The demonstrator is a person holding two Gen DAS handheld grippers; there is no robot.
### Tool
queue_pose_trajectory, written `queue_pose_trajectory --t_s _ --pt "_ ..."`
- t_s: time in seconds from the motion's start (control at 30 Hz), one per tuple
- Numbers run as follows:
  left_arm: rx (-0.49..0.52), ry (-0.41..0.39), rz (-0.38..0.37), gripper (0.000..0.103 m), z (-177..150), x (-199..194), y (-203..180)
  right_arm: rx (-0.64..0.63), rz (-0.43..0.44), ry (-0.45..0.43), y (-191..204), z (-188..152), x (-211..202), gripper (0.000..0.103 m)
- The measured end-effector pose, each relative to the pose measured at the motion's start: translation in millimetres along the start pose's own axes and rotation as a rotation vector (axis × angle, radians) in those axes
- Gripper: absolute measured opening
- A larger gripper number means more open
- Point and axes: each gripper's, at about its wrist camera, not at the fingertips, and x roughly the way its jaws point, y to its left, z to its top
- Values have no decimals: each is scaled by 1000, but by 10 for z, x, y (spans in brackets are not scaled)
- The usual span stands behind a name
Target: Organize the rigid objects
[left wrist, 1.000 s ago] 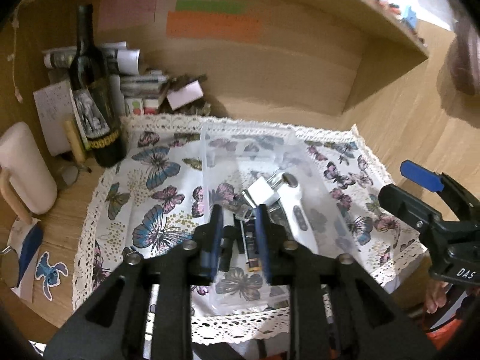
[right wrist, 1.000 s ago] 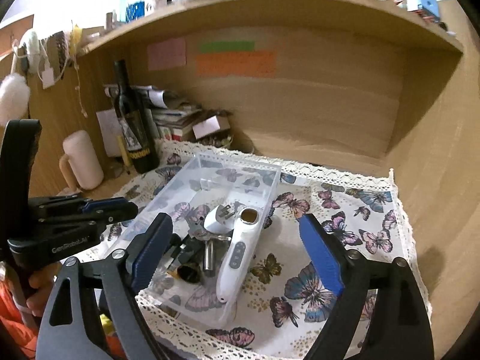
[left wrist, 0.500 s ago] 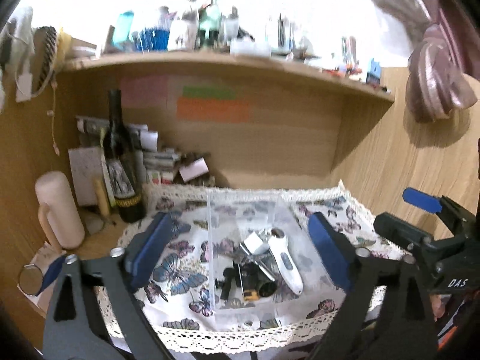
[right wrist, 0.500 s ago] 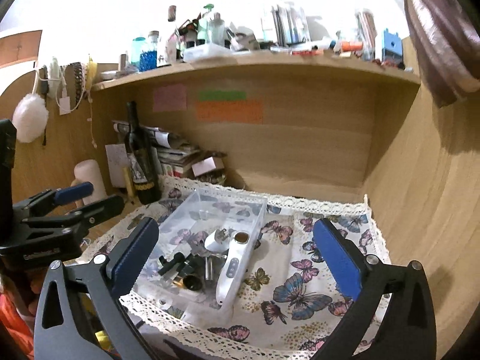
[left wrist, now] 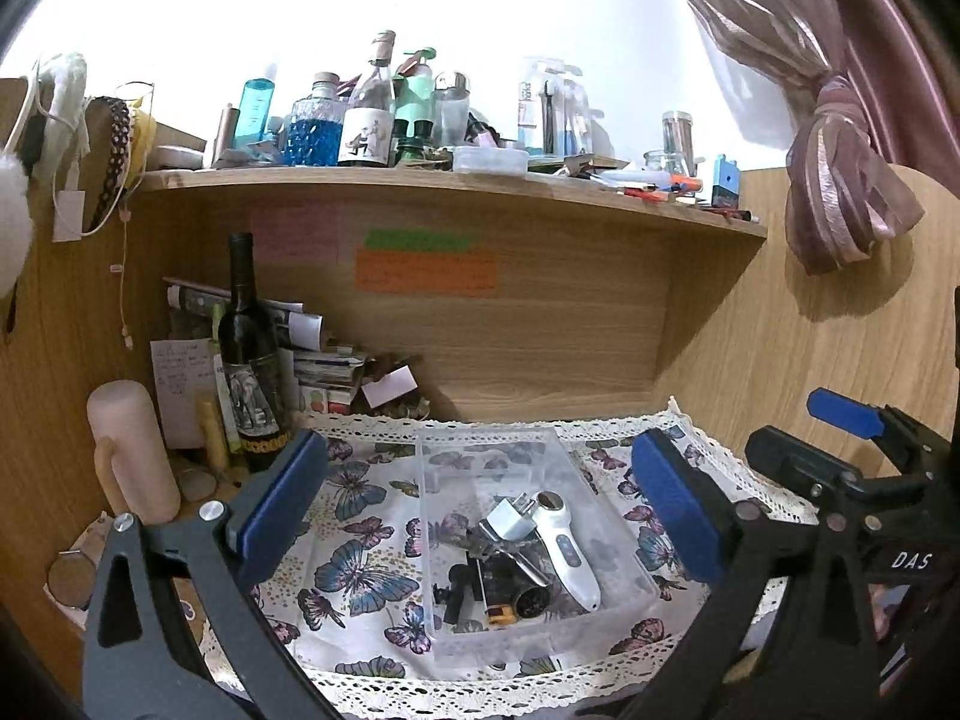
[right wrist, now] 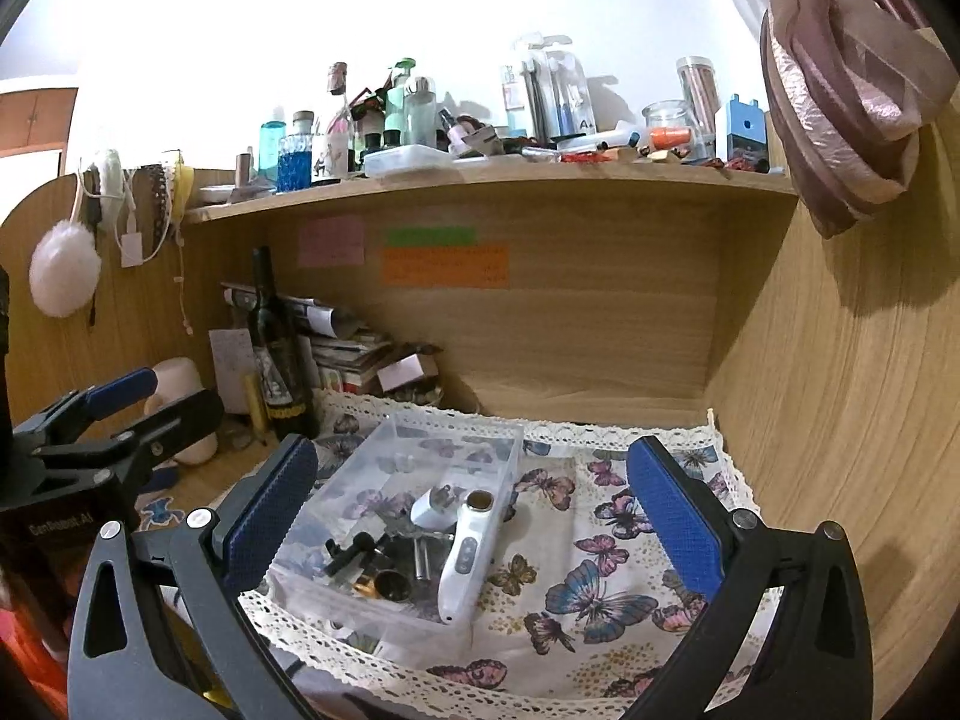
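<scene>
Wooden desk (left wrist: 588, 384) with a cluttered shelf above and a butterfly-print cloth with lace edging (left wrist: 360, 576) spread over it. On the cloth stands a clear rectangular plastic bin (left wrist: 612, 546) that gathers the small hard items in one place: a white handheld device with buttons (left wrist: 567, 552) leaning along its right side, a white plug adapter (left wrist: 510, 519) and several small black and metal parts (left wrist: 480, 582) heaped at the near end. A dark wine bottle (left wrist: 249, 360) stands well apart at the back left.

Left gripper (left wrist: 480, 516) and right gripper (right wrist: 474, 516) both hover back from the bin, jaws spread wide and holding nothing, which suggests the sorting is finished.

One second earlier the left jaws were nearly closed low over the bin's contents; now they are open and drawn back, and both views take in the shelf.
</scene>
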Motion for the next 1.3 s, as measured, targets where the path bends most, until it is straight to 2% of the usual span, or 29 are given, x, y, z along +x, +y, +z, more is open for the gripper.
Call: queue_pose_trajectory --t_s 1.3 --pt "19 17 -10 103 -41 63 -38 27 -46 3 -17 -25 -16 103"
